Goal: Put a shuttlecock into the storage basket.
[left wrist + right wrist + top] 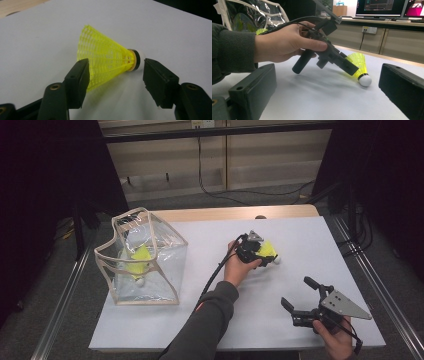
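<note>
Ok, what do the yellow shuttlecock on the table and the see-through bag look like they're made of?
The shuttlecock has a yellow skirt that looks like moulded plastic: an open, slightly glossy mesh. Its white rounded tip could be foam or cork; the look leaves that open. The bag looks like clear glossy vinyl, showing reflections and creases, with beige edging, probably fabric or plastic trim.

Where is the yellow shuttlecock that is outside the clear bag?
In the high view the yellow shuttlecock lies on the white table, right of the clear bag, between the left tool's open jaws.
</note>
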The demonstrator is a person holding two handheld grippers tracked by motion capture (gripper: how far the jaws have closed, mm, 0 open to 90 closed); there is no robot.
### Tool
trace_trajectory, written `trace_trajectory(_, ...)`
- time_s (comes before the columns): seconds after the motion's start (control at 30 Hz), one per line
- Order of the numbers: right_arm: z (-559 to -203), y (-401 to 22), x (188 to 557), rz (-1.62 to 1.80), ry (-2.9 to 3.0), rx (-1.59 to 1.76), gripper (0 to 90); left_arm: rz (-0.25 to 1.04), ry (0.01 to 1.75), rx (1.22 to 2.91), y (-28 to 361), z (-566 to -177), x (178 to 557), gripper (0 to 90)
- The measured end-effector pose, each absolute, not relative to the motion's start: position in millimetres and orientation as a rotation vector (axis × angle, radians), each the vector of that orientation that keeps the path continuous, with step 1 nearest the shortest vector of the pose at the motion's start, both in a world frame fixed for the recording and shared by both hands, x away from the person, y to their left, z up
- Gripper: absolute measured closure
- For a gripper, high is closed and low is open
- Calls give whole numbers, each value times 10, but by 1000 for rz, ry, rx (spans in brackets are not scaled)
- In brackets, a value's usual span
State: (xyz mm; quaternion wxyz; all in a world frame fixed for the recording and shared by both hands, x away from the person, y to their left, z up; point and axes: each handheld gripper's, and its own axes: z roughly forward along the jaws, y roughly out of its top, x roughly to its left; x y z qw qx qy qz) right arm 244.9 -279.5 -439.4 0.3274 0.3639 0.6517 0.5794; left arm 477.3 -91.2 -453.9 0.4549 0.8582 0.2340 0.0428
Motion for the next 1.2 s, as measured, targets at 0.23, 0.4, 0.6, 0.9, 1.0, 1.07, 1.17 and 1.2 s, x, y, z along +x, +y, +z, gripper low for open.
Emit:
trace_trajectory(0.23,-4391,-2789,2444,1516,1707,958,12,9,556,2157,-949,-4567,4678,499)
trace_trajectory(0.4,-4390,-2784,2445,1513,1708,956,12,-12,545,2153,-1006,-4603,4633,619)
trace_trajectory(0.6,-4391,-2793,2442,1514,1707,956,12,-33,572,2120,-1038,-4631,4631,716)
trace_trajectory(0.9,-4388,-2796,2439,1510,1707,955,12,-85,598,2130,-967,-4543,4584,845)
trace_trajectory(1.0,-4386,-2792,2439,1510,1707,952,12,-107,611,2131,-931,-4534,4572,848)
trace_trajectory(1.07,-4386,-2792,2439,1512,1708,951,12,-125,613,2125,-902,-4521,4566,849)
trace_trajectory(1.17,-4388,-2795,2439,1512,1707,953,12,-139,619,2116,-861,-4482,4549,849)
trace_trajectory(1.2,-4389,-2798,2440,1512,1708,951,12,-145,627,2110,-849,-4472,4544,849)
